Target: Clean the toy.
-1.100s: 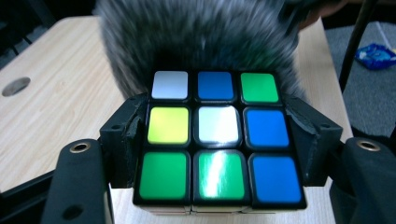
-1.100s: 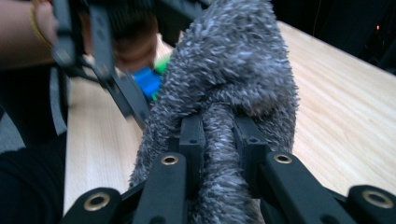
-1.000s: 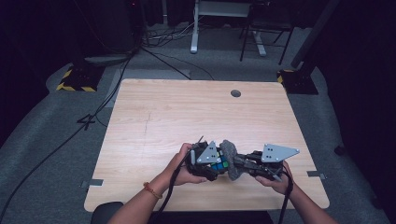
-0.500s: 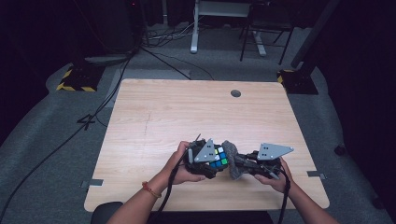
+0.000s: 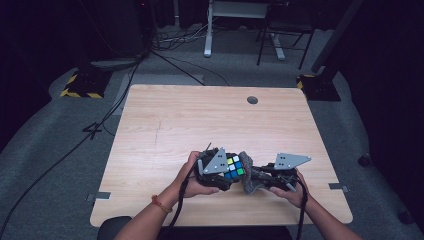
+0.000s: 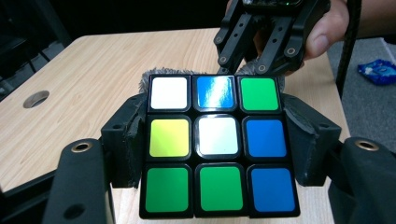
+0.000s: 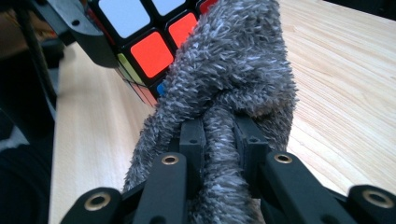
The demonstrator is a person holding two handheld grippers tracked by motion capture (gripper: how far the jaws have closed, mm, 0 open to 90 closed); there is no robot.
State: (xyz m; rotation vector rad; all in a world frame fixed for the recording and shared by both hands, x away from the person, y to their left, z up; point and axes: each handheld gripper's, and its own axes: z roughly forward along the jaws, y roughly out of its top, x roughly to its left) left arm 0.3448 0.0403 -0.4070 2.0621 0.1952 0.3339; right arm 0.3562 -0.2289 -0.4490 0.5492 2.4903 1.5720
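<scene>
No text, label, brand, number or sign could be read anywhere. The cube (image 6: 218, 144) clamped between the left gripper's (image 6: 218, 154) jaws bore only plain coloured stickers, with no logo on its white centre square. The grey cloth (image 7: 233, 88) pinched in the right gripper (image 7: 223, 140) carried no tag. The blue packet (image 6: 379, 71) lying on the floor beyond the right gripper had markings too small and blurred to make out.

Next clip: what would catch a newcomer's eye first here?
The bright puzzle cube, clamped between the left gripper fingers near the table's front edge. Next, the fuzzy grey cloth pinched in the right gripper, pressed against the cube's side.
</scene>
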